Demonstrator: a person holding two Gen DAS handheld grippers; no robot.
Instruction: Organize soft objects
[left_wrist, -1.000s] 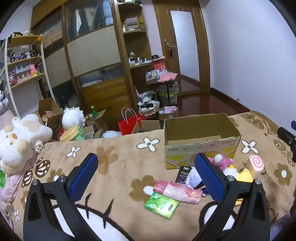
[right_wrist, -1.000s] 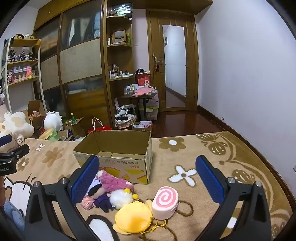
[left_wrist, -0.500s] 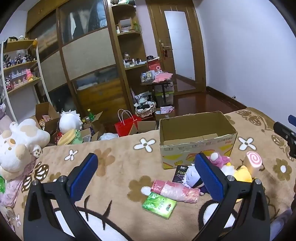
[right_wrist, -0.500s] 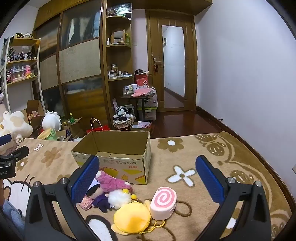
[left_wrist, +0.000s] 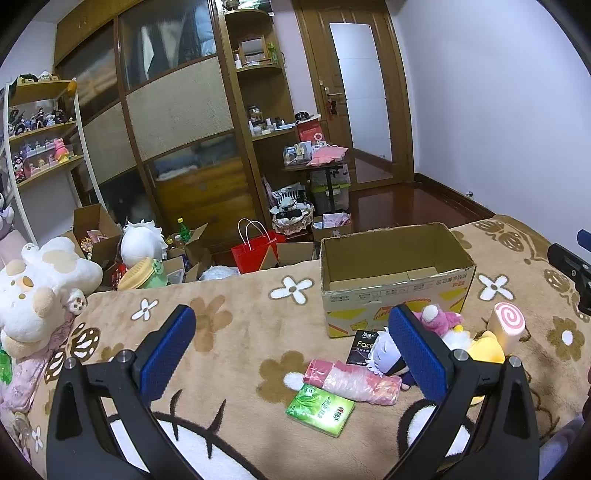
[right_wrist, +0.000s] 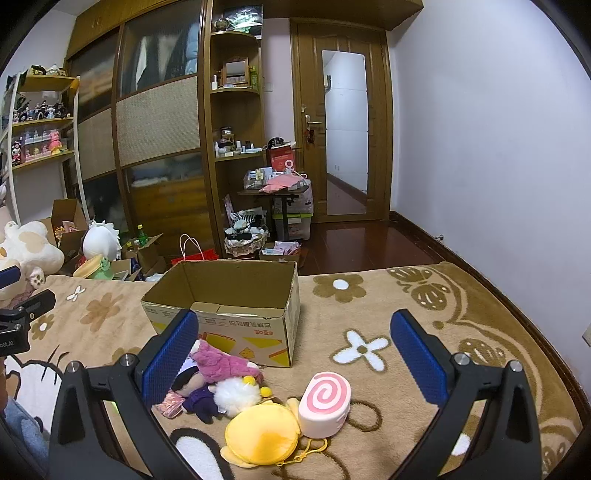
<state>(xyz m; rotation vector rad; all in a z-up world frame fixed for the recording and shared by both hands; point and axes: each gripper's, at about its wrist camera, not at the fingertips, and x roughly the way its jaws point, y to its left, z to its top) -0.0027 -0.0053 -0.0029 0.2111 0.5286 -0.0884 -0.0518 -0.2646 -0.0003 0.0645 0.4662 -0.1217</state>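
An open, empty cardboard box (left_wrist: 395, 275) (right_wrist: 229, 310) stands on a brown flowered blanket (left_wrist: 229, 332). In front of it lie a pink plush (right_wrist: 225, 365), a white fluffy chick (right_wrist: 238, 397), a dark-haired doll (right_wrist: 195, 391), a yellow plush pouch (right_wrist: 264, 439) and a pink swirl roll toy (right_wrist: 325, 404) (left_wrist: 508, 326). A pink wrapped roll (left_wrist: 352, 380), a green tissue pack (left_wrist: 319, 408) and a black packet (left_wrist: 364, 345) lie to their left. My left gripper (left_wrist: 291, 354) is open and empty above the blanket. My right gripper (right_wrist: 293, 360) is open and empty above the toys.
A big white and tan plush (left_wrist: 35, 291) sits at the blanket's left edge. Beyond the far edge are open boxes, a red bag (left_wrist: 255, 253) and a white plush (left_wrist: 142, 242). Wardrobe, shelves and a door stand behind. The blanket's right edge (right_wrist: 517, 317) drops off.
Both grippers have drifted slightly, so the box and toys shift a little in view. Both stay open and empty. Nothing on the blanket has moved.
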